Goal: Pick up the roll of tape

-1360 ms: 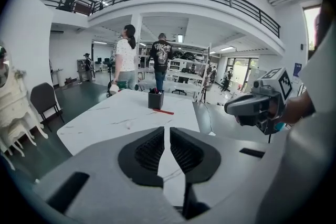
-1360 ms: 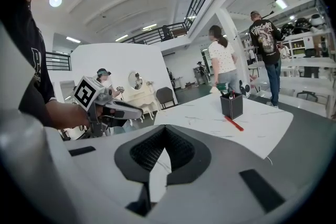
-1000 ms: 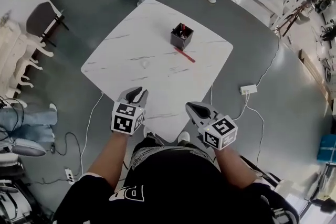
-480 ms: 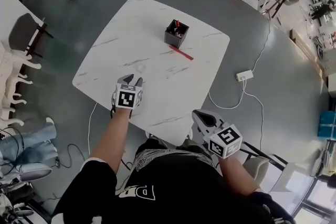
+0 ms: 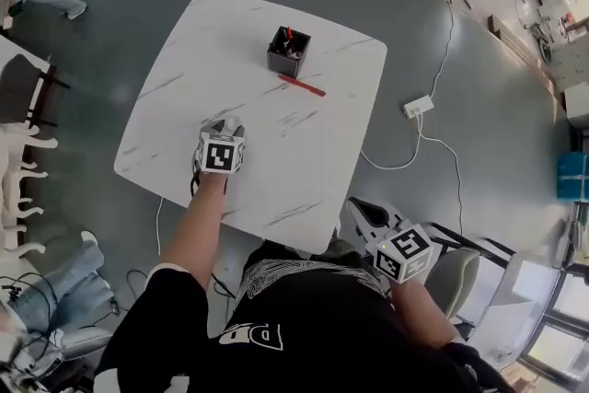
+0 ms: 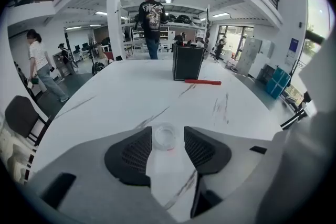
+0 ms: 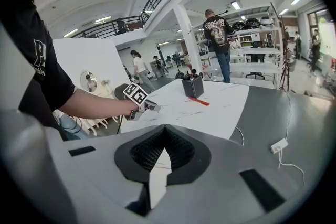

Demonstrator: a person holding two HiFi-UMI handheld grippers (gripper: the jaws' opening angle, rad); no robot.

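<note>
Left gripper low over the tape, right gripper near the body

The left arm is stretched forward over the white table [image 5: 230,32]. The left gripper [image 5: 224,126] tilts down, and its jaws have just been opening wide. The clear roll of tape [image 6: 166,136] lies flat between the tips, not gripped, hole facing up. The right gripper [image 5: 361,214] hangs beside the table edge, jaws together, empty.

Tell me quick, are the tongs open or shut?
Left tongs: open, just been opening, tape roll between the tips, not gripped.
Right tongs: shut, empty.
</note>
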